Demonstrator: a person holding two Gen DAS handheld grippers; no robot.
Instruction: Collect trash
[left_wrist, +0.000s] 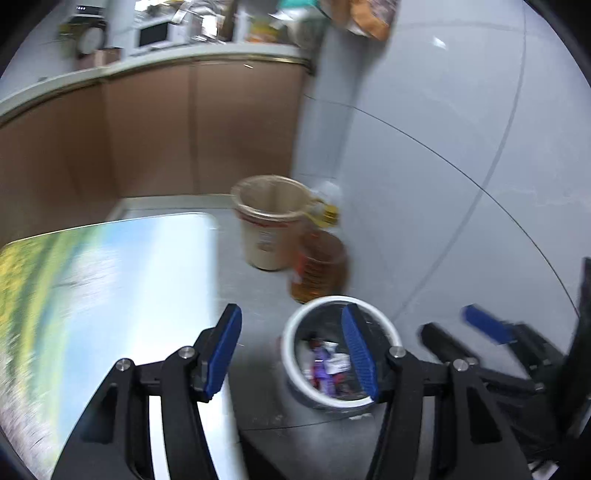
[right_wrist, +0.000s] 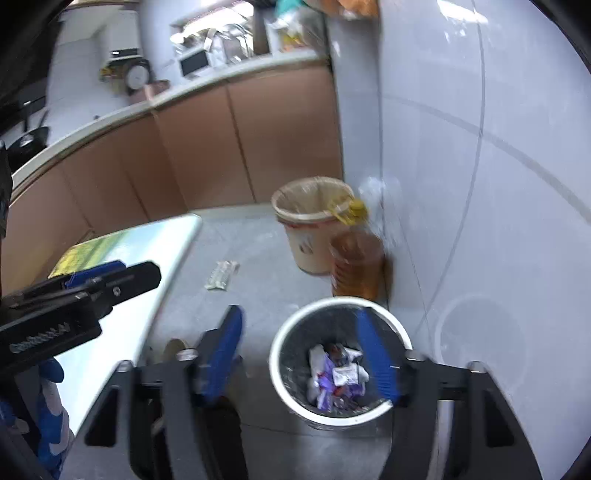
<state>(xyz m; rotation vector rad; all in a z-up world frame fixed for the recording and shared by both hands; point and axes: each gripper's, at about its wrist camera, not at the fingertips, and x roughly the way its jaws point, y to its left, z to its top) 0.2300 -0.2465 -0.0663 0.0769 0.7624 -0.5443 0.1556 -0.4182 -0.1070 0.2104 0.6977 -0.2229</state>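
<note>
Trash already in bin (right_wrist: 291, 373). Left gripper (left_wrist: 291, 354) wide apart, holds nothing. Right gripper (right_wrist: 314, 356) same, empty. Wrapper (right_wrist: 221, 275) on floor left to grab.

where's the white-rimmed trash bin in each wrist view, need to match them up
Left wrist: the trash bin sits low, right of centre, partly behind the left gripper's right finger.
Right wrist: the bin sits low, centre-right, partly behind the right gripper's right finger.
Shared landmark: the amber oil jug just beyond the bin, beside the beige bucket.
</note>
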